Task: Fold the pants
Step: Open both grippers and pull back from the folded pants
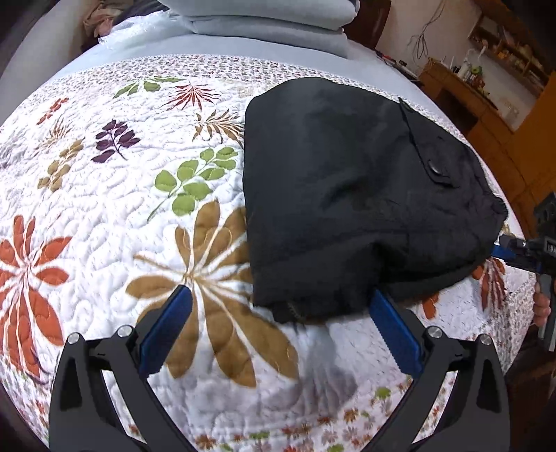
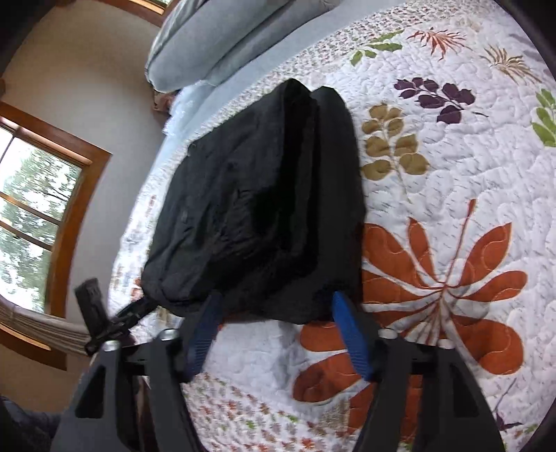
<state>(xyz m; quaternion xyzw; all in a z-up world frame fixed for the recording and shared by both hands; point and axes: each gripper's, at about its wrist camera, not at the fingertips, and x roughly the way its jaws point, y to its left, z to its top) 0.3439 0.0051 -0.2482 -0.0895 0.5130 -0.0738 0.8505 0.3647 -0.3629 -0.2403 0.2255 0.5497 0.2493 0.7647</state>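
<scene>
The black pants lie folded into a thick bundle on the floral quilt. In the left wrist view my left gripper stands wide open at the bundle's near edge. Its right fingertip touches the fabric, while its left one rests over bare quilt. The right gripper reaches in at the bundle's right edge. In the right wrist view the pants fill the middle. My right gripper is open, its blue tips flanking the near edge without visibly squeezing it. The left gripper shows at the bundle's left corner.
Grey pillows are stacked at the head of the bed. Wooden shelving stands beyond the bed's right side. A window with a wooden frame fills the wall past the other bed edge. A hand holds the right gripper.
</scene>
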